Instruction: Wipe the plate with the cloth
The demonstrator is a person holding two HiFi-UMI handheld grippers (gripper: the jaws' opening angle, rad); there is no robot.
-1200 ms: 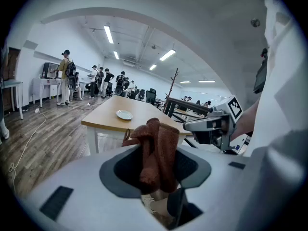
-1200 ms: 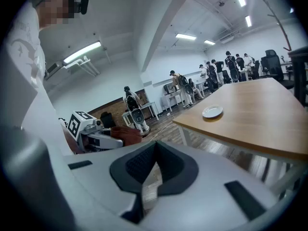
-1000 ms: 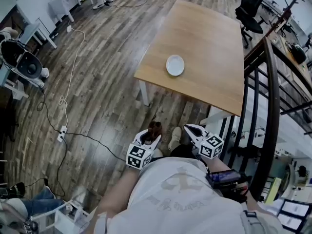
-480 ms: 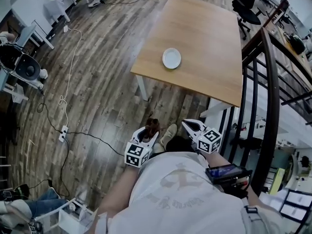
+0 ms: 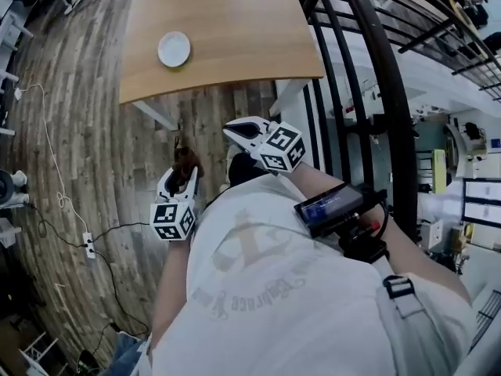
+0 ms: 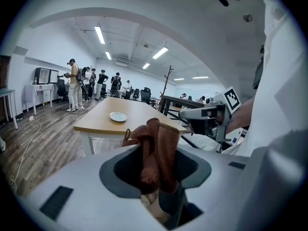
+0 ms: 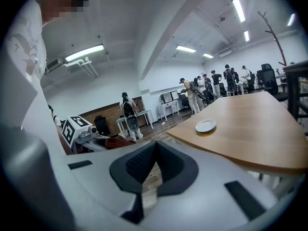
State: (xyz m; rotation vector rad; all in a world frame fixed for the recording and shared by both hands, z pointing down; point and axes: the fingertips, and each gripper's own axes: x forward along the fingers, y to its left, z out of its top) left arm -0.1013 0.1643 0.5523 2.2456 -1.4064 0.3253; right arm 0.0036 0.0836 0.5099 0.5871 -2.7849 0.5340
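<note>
- Desk: it has swung to the head view's upper left since a second ago.
- Right tool: jaws pressed together on nothing, forearm held forward, pointing at the desk.
- Left tool: held lower, pinching the cloth.
- Plate: flat by the desk's near edge, toward its left corner.
- Cloth: bunched, long axis along the jaws, sticking out toward the desk.

Cloth, frame centre: rust-brown fabric with a coarse, nubby pile, matt. Plate, upper left: white, smooth and glossy, on a table of pale wood with a smooth satin finish, above a floor of darker, streaky wood planks; railing, upper right, of dark smooth metal. Right gripper: matt grey plastic shell, black finely ribbed pads.
</note>
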